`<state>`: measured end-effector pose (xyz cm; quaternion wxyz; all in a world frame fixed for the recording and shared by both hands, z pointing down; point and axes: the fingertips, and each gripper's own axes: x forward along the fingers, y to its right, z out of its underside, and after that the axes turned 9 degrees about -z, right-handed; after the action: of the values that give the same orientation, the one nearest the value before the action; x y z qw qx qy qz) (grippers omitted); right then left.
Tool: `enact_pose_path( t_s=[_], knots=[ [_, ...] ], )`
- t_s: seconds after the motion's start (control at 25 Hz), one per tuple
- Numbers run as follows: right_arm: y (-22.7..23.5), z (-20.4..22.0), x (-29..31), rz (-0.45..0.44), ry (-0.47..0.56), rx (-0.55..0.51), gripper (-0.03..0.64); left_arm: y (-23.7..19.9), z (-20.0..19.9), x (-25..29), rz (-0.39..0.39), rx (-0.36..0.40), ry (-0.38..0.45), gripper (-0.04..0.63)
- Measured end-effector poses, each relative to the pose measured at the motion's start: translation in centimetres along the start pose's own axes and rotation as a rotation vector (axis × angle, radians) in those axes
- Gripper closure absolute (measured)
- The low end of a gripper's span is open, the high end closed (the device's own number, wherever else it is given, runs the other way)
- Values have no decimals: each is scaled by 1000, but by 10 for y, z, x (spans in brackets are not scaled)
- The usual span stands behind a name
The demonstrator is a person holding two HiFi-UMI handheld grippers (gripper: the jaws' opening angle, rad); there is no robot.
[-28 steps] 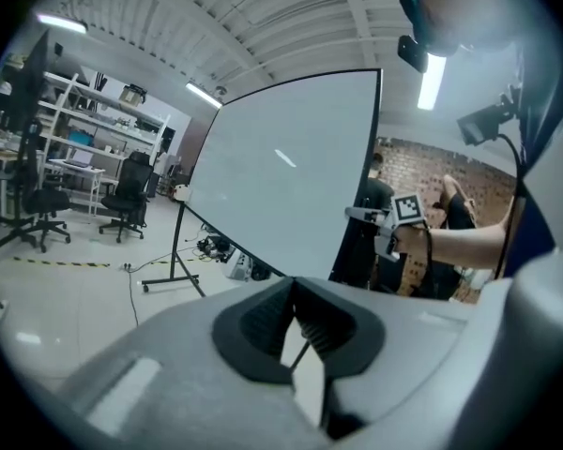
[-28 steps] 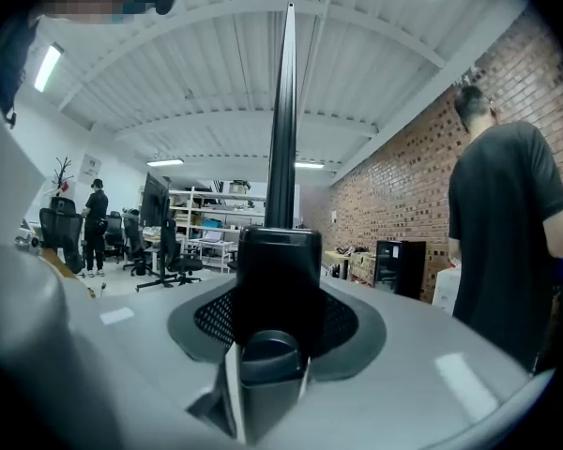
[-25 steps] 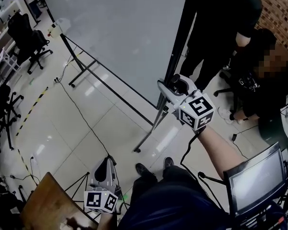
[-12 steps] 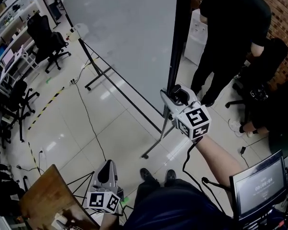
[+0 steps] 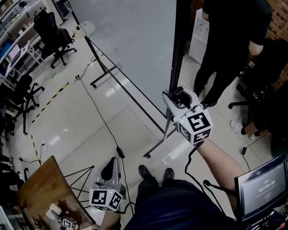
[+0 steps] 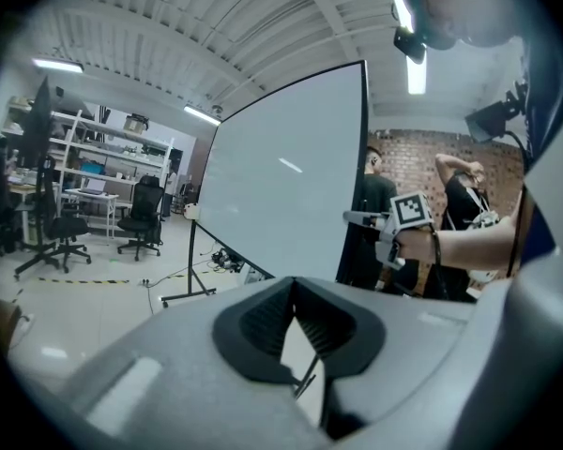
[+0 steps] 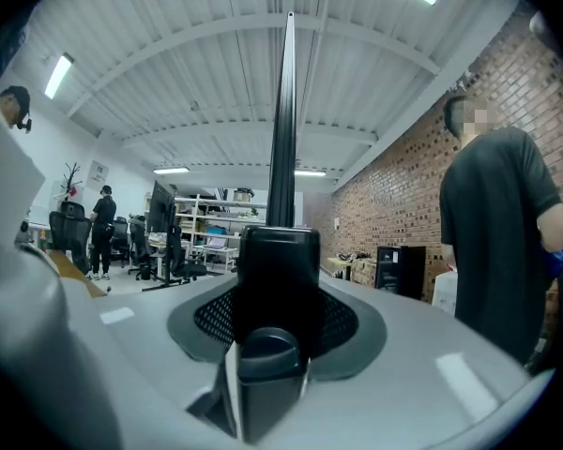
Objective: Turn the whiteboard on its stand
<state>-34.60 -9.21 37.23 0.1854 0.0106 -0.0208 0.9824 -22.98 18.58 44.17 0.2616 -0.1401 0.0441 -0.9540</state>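
The whiteboard point(image 5: 134, 28) stands on its black wheeled stand point(image 5: 156, 143), with its dark side frame point(image 5: 182, 32) nearest me. My right gripper point(image 5: 175, 96) is shut on that frame at about waist height. In the right gripper view the frame point(image 7: 286, 111) rises straight up from between the pads of the right gripper point(image 7: 277, 251). My left gripper point(image 5: 109, 169) hangs low by my legs, away from the board, jaws shut and empty. The left gripper view looks past the left gripper point(image 6: 296, 293) at the whiteboard's point(image 6: 281, 195) white face and the right gripper point(image 6: 361, 218) at its edge.
A person in black point(image 5: 235, 28) stands just behind the board's right edge, and another point(image 5: 269, 80) sits further right. Office chairs point(image 5: 50, 37) and shelves line the far left. A cable point(image 5: 98, 114) crosses the floor. A wooden table point(image 5: 43, 190) and a monitor point(image 5: 261, 190) flank me.
My right gripper, still clamped on the board's frame, has shifted slightly and the frame now looks more upright in the head view. The left gripper has drifted a little.
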Motion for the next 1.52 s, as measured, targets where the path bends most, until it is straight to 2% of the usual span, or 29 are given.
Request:
enact_pose_path(
  t_s=[0.28, 0.44, 0.72, 1.0, 1.28, 1.52],
  knots=[
    [0, -1, -23, 0, 4, 1, 442, 12, 8, -12, -42, 1, 3, 590],
    [5, -1, -35, -1, 0, 8, 442, 25, 10, -19, -51, -4, -23, 591],
    [16, 17, -57, -1, 7, 14, 443, 24, 44, -19, -22, -5, -41, 589],
    [9, 6, -94, 11, 3, 12, 443, 8, 40, -38, -12, -28, -43, 591],
    [0, -1, -141, 23, 0, 13, 443, -2, 38, -42, 48, -33, -46, 589],
    [-7, -6, -183, 46, -14, 17, 443, 10, 54, -46, 113, -15, -105, 589]
  ],
)
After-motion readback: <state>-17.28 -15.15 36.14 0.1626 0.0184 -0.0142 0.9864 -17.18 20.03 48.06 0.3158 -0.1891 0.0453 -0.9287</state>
